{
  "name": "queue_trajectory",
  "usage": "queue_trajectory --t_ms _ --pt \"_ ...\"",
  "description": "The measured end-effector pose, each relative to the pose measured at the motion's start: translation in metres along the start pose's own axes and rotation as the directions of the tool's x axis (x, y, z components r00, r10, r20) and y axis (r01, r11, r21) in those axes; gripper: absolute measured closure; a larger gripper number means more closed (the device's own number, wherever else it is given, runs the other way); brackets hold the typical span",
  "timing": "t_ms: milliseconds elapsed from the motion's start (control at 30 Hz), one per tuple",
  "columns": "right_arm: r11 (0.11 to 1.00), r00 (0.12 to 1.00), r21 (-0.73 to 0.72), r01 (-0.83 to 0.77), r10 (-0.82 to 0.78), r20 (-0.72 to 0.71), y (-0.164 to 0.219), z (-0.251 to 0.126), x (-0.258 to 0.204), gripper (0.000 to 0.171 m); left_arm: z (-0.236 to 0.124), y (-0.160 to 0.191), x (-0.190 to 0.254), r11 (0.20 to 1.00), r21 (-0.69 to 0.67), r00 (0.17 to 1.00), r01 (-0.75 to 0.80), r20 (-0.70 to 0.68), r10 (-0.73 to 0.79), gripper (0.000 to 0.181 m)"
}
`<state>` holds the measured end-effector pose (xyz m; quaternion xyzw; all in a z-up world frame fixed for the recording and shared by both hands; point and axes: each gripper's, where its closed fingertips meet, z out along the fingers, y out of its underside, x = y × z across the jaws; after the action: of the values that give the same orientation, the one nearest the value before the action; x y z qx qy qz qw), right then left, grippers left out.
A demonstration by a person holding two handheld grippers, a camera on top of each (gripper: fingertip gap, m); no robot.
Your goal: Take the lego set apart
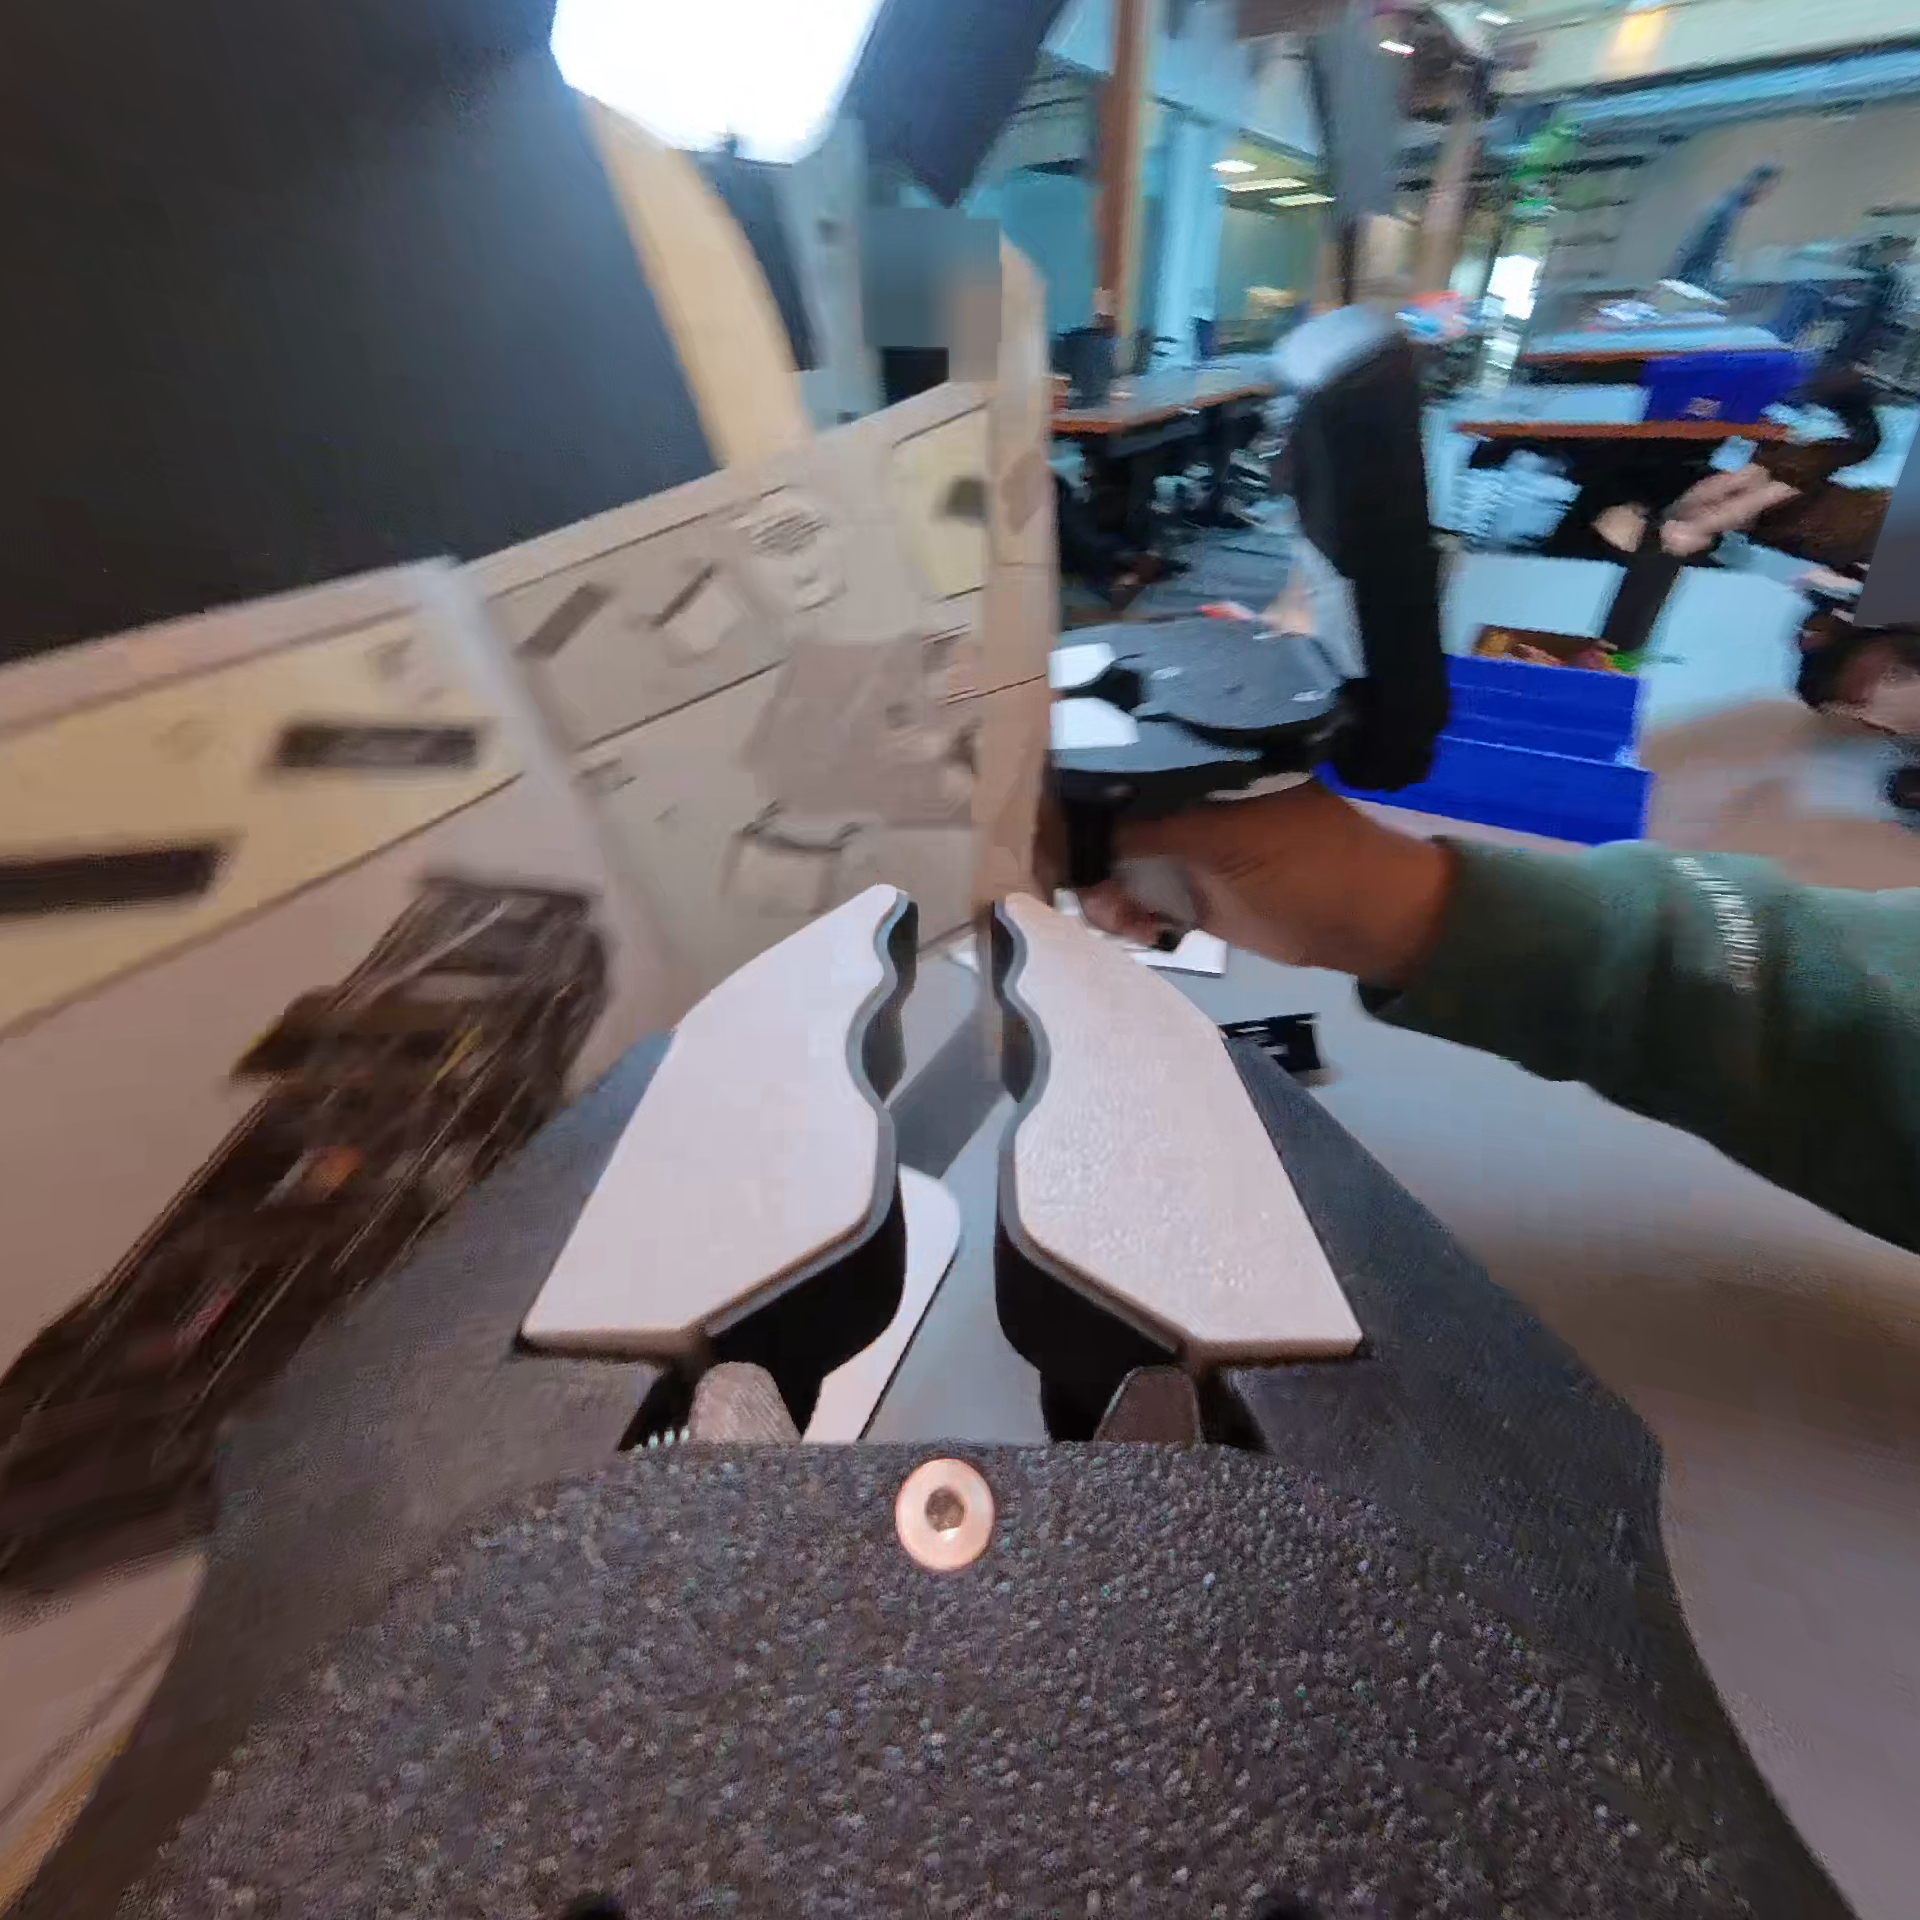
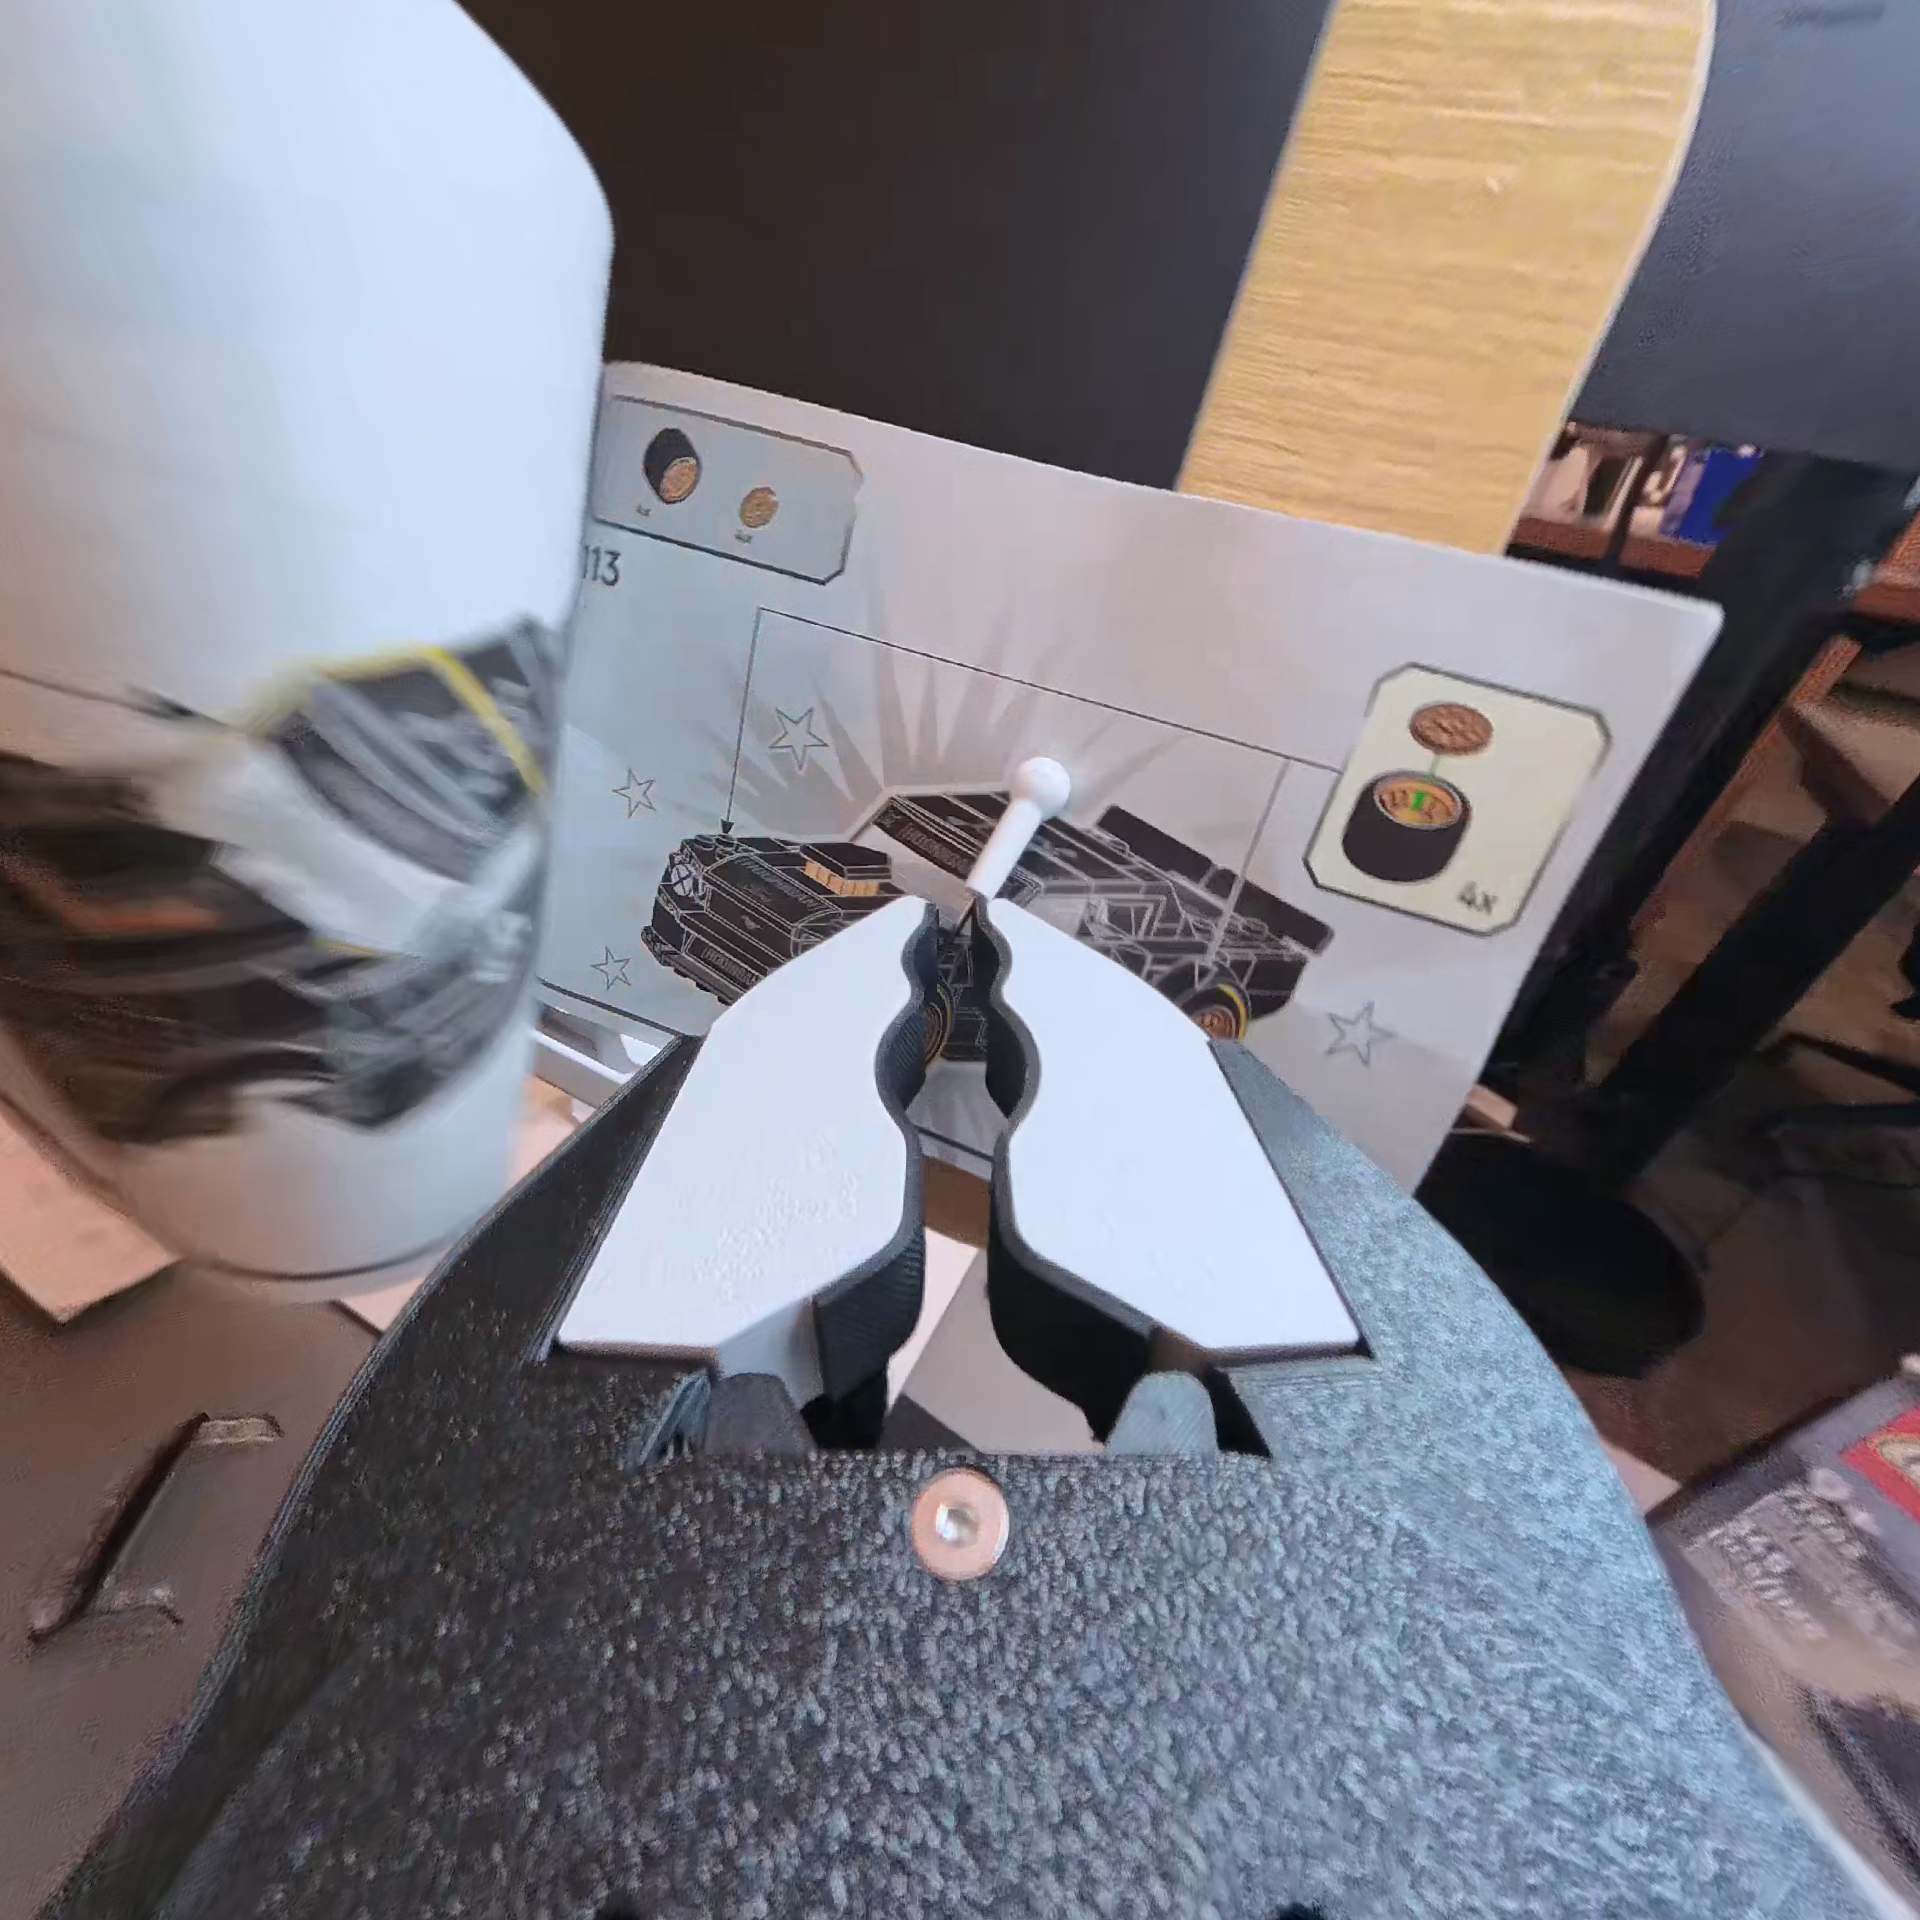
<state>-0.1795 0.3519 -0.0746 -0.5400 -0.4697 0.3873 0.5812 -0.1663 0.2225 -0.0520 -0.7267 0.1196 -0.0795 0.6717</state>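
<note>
On the far left of the left wrist view a dark, blurred lego car (image 1: 312, 1174) lies on or against pale printed sheets; I judge this is the lego set to take apart, but motion blur hides its parts, and I cannot tell if it rests flat on the desk (image 1: 1558, 1247). The printed sheets (image 1: 644, 665) behind it are probably kept open as a guide.

In the middle, the left gripper (image 1: 954, 914) has its fingers almost together, with only a thin gap at the tips. A thin pale edge, maybe of a sheet, passes through this gap, but I cannot tell if it is really held. To the right, a hand (image 1: 1278, 883) in a green sleeve holds the right gripper (image 1: 1195, 696) by its handle; from here its fingers are hidden behind the sheets.

In the right wrist view, a large white blurred shape (image 2: 270, 520) covers the left side, and the dark blurred mass (image 2: 260, 883) below it may be the car, too smeared to say. In the centre the right gripper (image 2: 956, 914) is nearly closed, and its tips pinch the base of a small white pin with a ball end (image 2: 1023, 821), which points up and away. I judge this is a piece pulled off the set. Behind it stands the instruction page (image 2: 1143, 644) with a drawing of the car, its lower part cut off by the gripper.
</note>
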Motion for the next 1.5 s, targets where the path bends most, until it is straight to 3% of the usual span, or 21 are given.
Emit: queue_trajectory --t_ms 67,133,233,367,433,533,633,700,900,1000,1100,1200,1500 --pt "0.995 0.995 0.023 -0.094 0.095 -0.005 0.003 -0.003 0.005 0.165 0.014 -0.011 0.024 0.999 -0.008 0.991 -0.049 -0.127 0.048 0.162" --pt "0.976 0.978 0.053 -0.209 0.210 -0.015 0.009 -0.007 0.012 0.165 0.024 -0.027 0.031 0.998 0.023 0.985 -0.065 -0.156 0.068 0.163" --pt "0.908 0.913 0.109 -0.405 0.407 -0.002 0.022 -0.015 0.020 0.164 0.042 -0.021 0.005 0.990 -0.089 0.994 -0.111 -0.031 0.109 0.167" --pt "0.760 0.779 0.190 -0.621 0.626 0.044 0.039 -0.023 0.024 0.164 0.065 0.007 -0.033 0.893 -0.343 0.931 -0.290 0.114 0.346 0.167" --pt "0.675 0.702 0.221 -0.704 0.709 0.072 0.047 -0.024 0.025 0.164 0.079 0.013 -0.025 0.874 -0.367 0.929 -0.319 0.061 0.364 0.163" --pt "0.564 0.604 0.250 -0.787 0.788 0.123 0.055 -0.024 0.024 0.164 0.098 0.016 0.010 0.900 -0.340 0.962 -0.271 -0.101 0.252 0.155" --pt "0.492 0.538 0.259 -0.832 0.828 0.155 0.062 -0.025 0.023 0.164 0.104 0.002 0.027 0.943 -0.259 0.973 -0.210 -0.154 0.174 0.149" --pt "0.463 0.512 0.260 -0.847 0.843 0.167 0.066 -0.025 0.022 0.164 0.103 -0.009 0.022 0.966 -0.211 0.985 -0.151 -0.113 0.130 0.150" --pt "0.377 0.434 0.276 -0.884 0.881 0.188 0.076 -0.024 0.018 0.164 0.104 0.011 -0.032 0.862 -0.401 0.908 -0.310 0.144 0.393 0.157" --pt "0.333 0.395 0.279 -0.901 0.896 0.206 0.080 -0.023 0.016 0.163 0.114 0.009 -0.015 0.873 -0.370 0.924 -0.316 0.088 0.372 0.154" --pt "0.298 0.363 0.278 -0.913 0.905 0.222 0.083 -0.023 0.013 0.162 0.120 -0.005 0.006 0.953 -0.268 0.989 -0.138 0.004 0.145 0.149" --pt "0.297 0.361 0.273 -0.915 0.905 0.225 0.086 -0.025 0.011 0.162 0.116 -0.018 0.017 0.982 -0.188 0.994 0.014 -0.101 -0.033 0.146" --pt "0.322 0.387 0.275 -0.906 0.894 0.226 0.086 -0.026 0.009 0.163 0.072 -0.058 0.031 0.998 -0.022 0.992 -0.065 -0.108 0.063 0.145"
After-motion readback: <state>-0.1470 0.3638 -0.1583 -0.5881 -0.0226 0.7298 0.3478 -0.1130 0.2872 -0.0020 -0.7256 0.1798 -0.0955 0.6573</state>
